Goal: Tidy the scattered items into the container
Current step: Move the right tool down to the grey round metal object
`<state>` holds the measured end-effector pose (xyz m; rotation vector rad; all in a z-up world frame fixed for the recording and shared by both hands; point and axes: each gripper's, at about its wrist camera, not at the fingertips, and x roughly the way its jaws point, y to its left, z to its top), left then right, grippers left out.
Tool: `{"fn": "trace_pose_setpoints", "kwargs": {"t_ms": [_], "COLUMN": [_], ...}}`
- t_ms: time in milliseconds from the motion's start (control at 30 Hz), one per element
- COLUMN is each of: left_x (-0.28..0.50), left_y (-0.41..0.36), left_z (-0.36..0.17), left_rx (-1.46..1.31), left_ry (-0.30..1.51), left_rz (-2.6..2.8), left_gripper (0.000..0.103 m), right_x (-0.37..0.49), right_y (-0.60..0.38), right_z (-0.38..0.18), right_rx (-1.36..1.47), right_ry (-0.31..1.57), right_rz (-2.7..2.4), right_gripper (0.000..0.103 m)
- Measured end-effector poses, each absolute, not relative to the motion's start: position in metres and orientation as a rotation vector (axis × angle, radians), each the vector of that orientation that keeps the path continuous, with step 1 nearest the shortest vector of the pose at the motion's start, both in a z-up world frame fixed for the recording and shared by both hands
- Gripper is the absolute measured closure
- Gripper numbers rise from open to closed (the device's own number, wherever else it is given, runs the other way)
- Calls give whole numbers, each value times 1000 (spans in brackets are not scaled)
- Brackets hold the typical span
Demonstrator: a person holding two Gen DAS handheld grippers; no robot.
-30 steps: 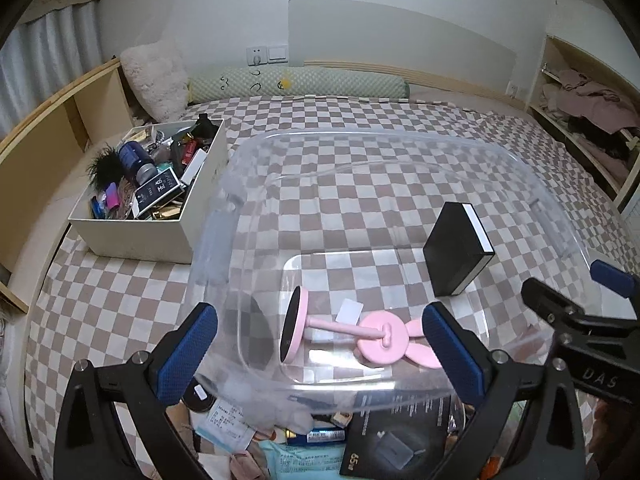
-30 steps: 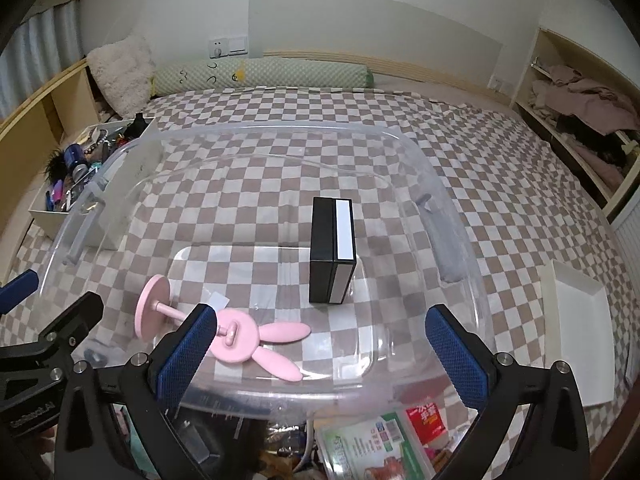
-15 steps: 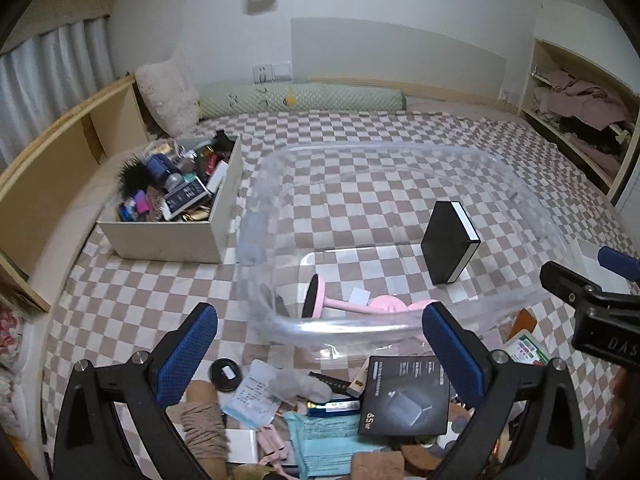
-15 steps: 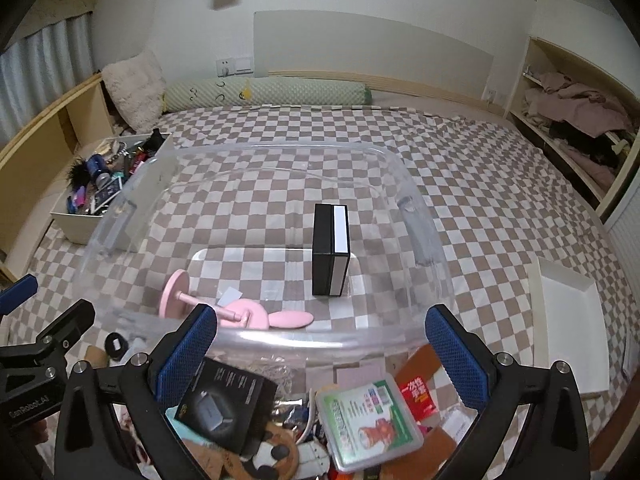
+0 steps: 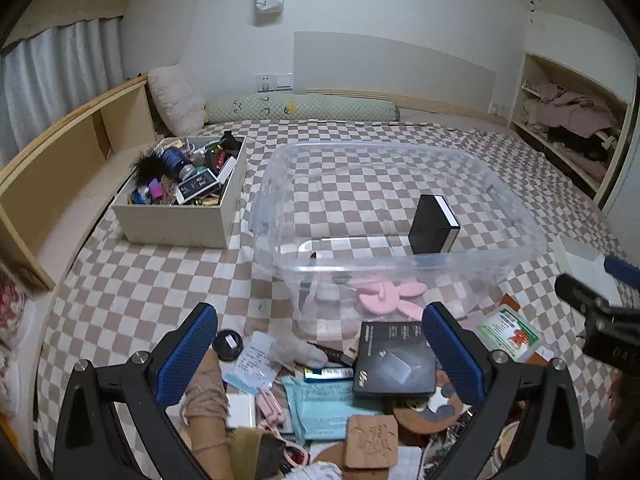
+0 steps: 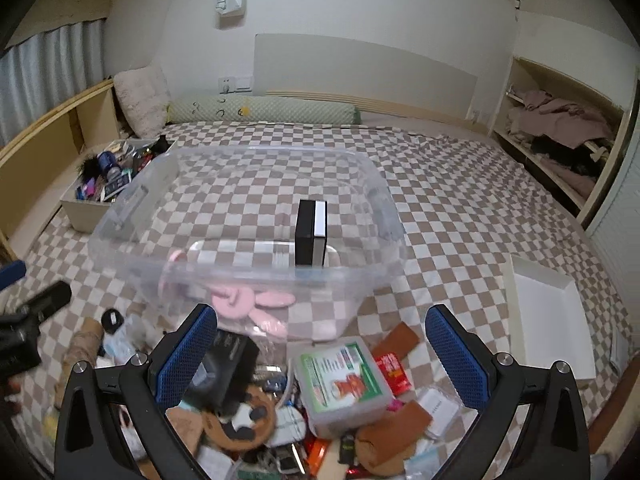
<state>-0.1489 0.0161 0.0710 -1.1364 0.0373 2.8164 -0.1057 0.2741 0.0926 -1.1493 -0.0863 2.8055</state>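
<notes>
On the checked bed, risks and poses, from left to right:

Cardboard box (image 5: 176, 216): seen at 10 o'clock in the left wrist view, already full of small things; it could be mistaken for the container, which is judged to be the clear bin.

Left gripper (image 5: 320, 354): held low over the pile at 6 o'clock, jaws wide apart, nothing between the blue pads. It is pointed toward the near wall of the bin.

Scattered items (image 5: 332, 396): heaped just before the bin, many overlapping. A black carton (image 5: 394, 362) lies on top of a teal packet (image 5: 320, 400); if one is gripped, a neighbour may be dragged or lifted with it. Thin flat things such as the receipt (image 5: 252, 364) are judged hard to pinch from soft bedding.

Clear bin (image 5: 400, 216): placed at 12 o'clock, open; a black-and-white box (image 5: 434, 226) stands upright inside and a pink bunny-shaped holder (image 5: 390, 294) lies near the front wall. The light bin may be pushed away on the cloth if its rim is struck. The standing box may be toppled by a dropped item.

Right gripper (image 6: 322, 354): also held low, jaws wide apart and empty, above a green-labelled plastic case (image 6: 344, 384). The case is wide, so it may slip if caught by a corner.

White tray (image 6: 548, 320): lies apart at 3 o'clock in the right wrist view.
</notes>
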Motion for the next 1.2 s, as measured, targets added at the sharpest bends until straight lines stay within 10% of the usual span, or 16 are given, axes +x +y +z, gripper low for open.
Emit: {"fn": "trace_pose_setpoints", "kwargs": {"t_ms": [1200], "left_x": [-37], "left_y": [14], "left_z": [17], "left_rx": [-1192], "left_ry": [-59], "left_rz": [2758], "left_gripper": [0], "right_x": [5], "right_y": [285], "right_z": [20], "right_rx": [-1103], "right_ry": [-150], "right_rz": [3020], "right_gripper": [0]}}
